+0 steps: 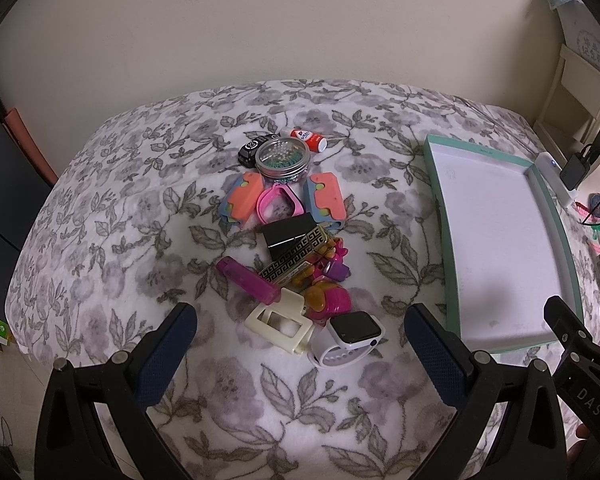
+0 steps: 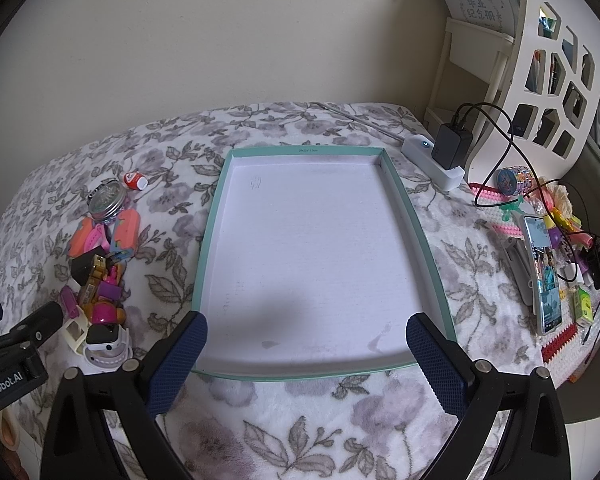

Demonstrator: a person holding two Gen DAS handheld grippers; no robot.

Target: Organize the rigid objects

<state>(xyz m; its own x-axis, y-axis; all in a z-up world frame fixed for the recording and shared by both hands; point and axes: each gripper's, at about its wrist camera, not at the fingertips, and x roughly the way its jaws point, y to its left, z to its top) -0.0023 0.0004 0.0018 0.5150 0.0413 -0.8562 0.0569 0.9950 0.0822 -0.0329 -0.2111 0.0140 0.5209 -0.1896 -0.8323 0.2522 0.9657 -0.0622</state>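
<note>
Simply floral blanket [image 1: 100, 240], beige wall [image 1: 260, 20], teal tray [image 2: 216, 216]

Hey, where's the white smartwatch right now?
The white smartwatch with a black screen lies on the floral blanket at the near end of the toy pile, beside the cream plastic frame, left of the teal-rimmed tray.

From the left wrist we face the pile of small toys [image 1: 300, 248]; from the right, the shallow teal-rimmed white tray [image 2: 216, 216]; both views share each.
</note>
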